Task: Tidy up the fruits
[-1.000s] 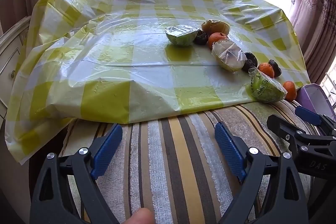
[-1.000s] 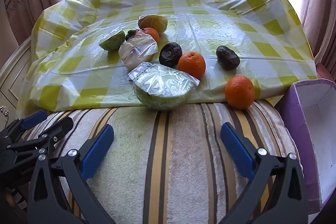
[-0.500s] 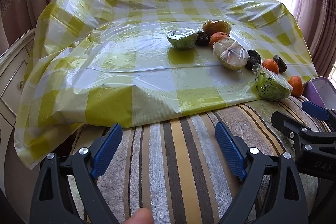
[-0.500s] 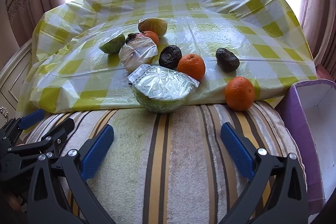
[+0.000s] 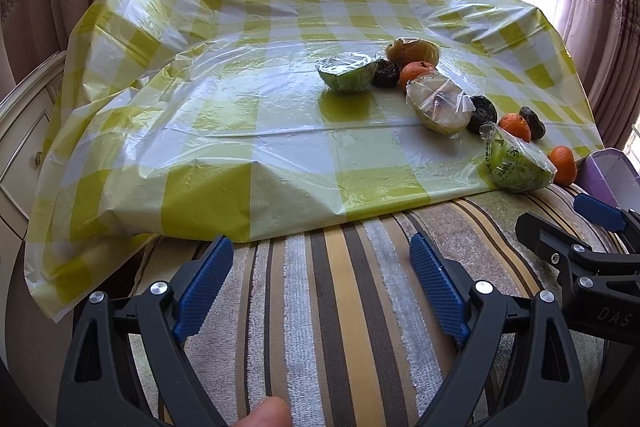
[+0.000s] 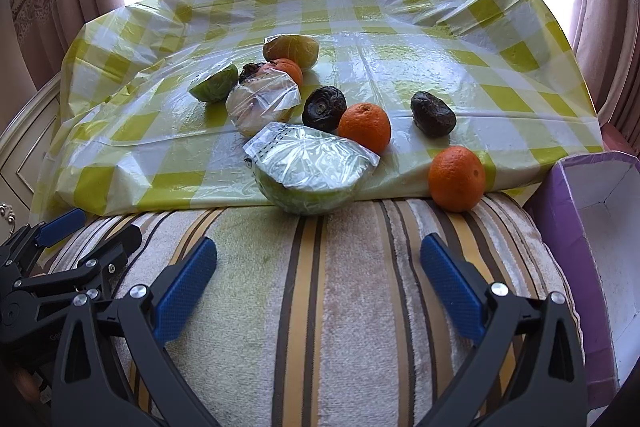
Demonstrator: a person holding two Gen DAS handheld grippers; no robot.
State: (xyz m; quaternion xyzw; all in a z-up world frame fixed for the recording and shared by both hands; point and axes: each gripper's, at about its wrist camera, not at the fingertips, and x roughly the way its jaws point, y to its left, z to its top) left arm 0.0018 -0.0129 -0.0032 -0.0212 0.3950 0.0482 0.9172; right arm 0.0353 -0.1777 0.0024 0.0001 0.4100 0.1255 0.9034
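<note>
We hold the left gripper (image 5: pixel 322 281) low over the striped towel (image 5: pixel 344 307), its blue pads spread wide with nothing between them. The right gripper (image 6: pixel 318 285) hovers the same way, jaws apart and empty.

The fruits lie on the yellow checked plastic cloth (image 6: pixel 400 39), strung in a loose row whose long axis runs from the far left to the near right in the right wrist view. At the far end sits a wrapped yellowish fruit (image 6: pixel 291 50); nearer come a green half fruit (image 6: pixel 215 87) with its cut face turned away to the left, a film-wrapped pale half (image 6: pixel 262 103), and a large wrapped green half (image 6: pixel 310 175) at the cloth's near edge, its flat cut face tilted up toward us. Three oranges (image 6: pixel 365 127) show, the nearest orange (image 6: pixel 456 179) resting where cloth meets towel. Two dark wrinkled fruits (image 6: pixel 324 108) lie between them; a third, behind the pale half, is mostly hidden.

The purple box (image 6: pixel 568 219) stands at the right, cut off by the frame. A fingertip (image 5: pixel 268 411) shows at the bottom of the left view. Printing on the wrap is too small to read.
</note>
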